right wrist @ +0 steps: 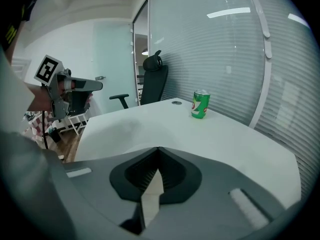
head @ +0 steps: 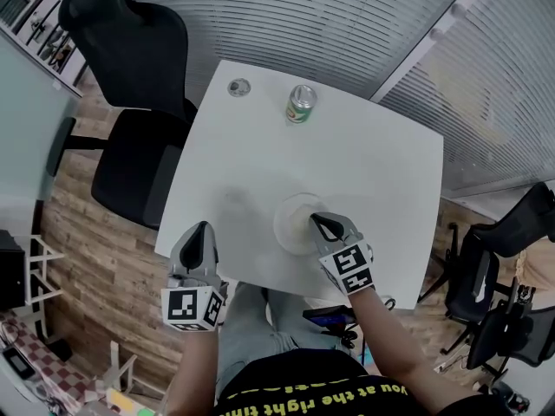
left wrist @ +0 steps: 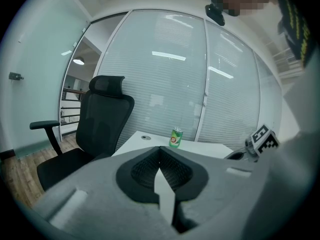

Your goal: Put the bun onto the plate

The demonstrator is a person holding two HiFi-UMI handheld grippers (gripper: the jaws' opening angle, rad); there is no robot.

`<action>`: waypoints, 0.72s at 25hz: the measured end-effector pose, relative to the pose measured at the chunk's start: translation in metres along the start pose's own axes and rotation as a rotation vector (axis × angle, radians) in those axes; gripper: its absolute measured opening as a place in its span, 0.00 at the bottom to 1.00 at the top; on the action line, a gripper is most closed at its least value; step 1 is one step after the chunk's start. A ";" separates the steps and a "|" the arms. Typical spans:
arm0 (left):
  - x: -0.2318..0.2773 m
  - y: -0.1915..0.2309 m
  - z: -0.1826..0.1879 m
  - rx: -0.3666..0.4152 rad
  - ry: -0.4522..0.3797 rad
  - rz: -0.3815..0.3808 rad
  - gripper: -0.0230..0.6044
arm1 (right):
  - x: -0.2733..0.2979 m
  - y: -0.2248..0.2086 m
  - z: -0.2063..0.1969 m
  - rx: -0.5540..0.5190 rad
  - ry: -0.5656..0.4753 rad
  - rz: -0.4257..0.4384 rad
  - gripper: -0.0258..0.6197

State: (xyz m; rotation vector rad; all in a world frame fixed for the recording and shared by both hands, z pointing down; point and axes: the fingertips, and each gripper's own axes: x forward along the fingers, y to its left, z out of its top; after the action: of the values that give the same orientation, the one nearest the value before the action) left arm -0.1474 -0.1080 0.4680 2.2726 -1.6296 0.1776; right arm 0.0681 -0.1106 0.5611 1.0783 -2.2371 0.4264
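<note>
Two grippers: we have the left gripper (head: 203, 229) and the right gripper (head: 317, 221) side by side over the near edge of the white table (head: 373, 172), well apart from each other.
left gripper: jaws pressed together with nothing between them. It hovers at the table's near left corner and points almost level across the top.
right gripper: jaws closed tip to tip and empty. It tilts downward, tips right above the near rim of the plate (head: 280, 225).
plate: white and round, lying just under and ahead of the right gripper's tips, and off to the right of the left gripper.
bun: it's white on white down there, and we cannot pick the bun out in any view, on the plate or off it.
can (head: 301, 104): green and upright, well ahead of both grippers at the table's far side.
round cap (head: 238, 87): grey, set in the tabletop far ahead of the left gripper, just left of the can.
chair (head: 130, 146): black office chair, ahead and to the left of the left gripper, beside the table's left edge.
marker cube (left wrist: 263, 139): the right gripper's own, showing at the right edge of the left gripper view.
</note>
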 end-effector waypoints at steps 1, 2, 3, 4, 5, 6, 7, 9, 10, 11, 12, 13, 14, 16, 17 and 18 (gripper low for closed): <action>0.000 0.000 0.001 0.000 -0.003 -0.001 0.04 | -0.001 -0.001 0.002 0.014 -0.008 0.000 0.05; -0.001 -0.001 0.003 0.000 -0.005 -0.001 0.04 | -0.003 -0.003 0.003 0.031 -0.017 -0.001 0.05; -0.001 -0.002 0.004 0.001 -0.008 -0.003 0.04 | -0.005 -0.004 0.005 0.046 -0.027 -0.004 0.05; -0.001 -0.003 0.005 0.003 -0.010 -0.005 0.04 | -0.007 -0.006 0.007 0.055 -0.039 -0.007 0.05; -0.001 -0.004 0.006 0.007 -0.012 -0.007 0.04 | -0.009 -0.007 0.009 0.058 -0.053 -0.011 0.05; -0.001 -0.005 0.008 0.011 -0.014 -0.009 0.04 | -0.012 -0.008 0.012 0.060 -0.071 -0.014 0.05; -0.002 -0.005 0.009 0.014 -0.017 -0.011 0.04 | -0.015 -0.009 0.015 0.063 -0.093 -0.017 0.05; -0.003 -0.007 0.012 0.019 -0.023 -0.016 0.04 | -0.022 -0.011 0.023 0.070 -0.139 -0.023 0.05; -0.003 -0.008 0.014 0.021 -0.026 -0.018 0.04 | -0.026 -0.012 0.026 0.072 -0.161 -0.027 0.05; -0.002 -0.009 0.016 0.023 -0.028 -0.021 0.04 | -0.030 -0.014 0.030 0.071 -0.182 -0.032 0.05; -0.002 -0.009 0.017 0.024 -0.031 -0.024 0.04 | -0.033 -0.015 0.034 0.068 -0.200 -0.037 0.05; -0.001 -0.010 0.018 0.025 -0.033 -0.027 0.04 | -0.036 -0.017 0.038 0.065 -0.217 -0.043 0.05; -0.001 -0.011 0.020 0.027 -0.035 -0.030 0.04 | -0.039 -0.019 0.041 0.064 -0.232 -0.048 0.05; -0.001 -0.013 0.022 0.031 -0.038 -0.036 0.04 | -0.046 -0.021 0.047 0.069 -0.262 -0.057 0.05; -0.001 -0.014 0.023 0.033 -0.040 -0.039 0.04 | -0.049 -0.023 0.051 0.071 -0.277 -0.061 0.05; -0.001 -0.014 0.024 0.035 -0.041 -0.042 0.04 | -0.053 -0.024 0.054 0.072 -0.291 -0.065 0.05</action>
State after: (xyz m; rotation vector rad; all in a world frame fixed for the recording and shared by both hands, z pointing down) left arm -0.1365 -0.1114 0.4427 2.3487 -1.6099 0.1510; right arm 0.0911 -0.1222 0.4859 1.3191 -2.4453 0.3420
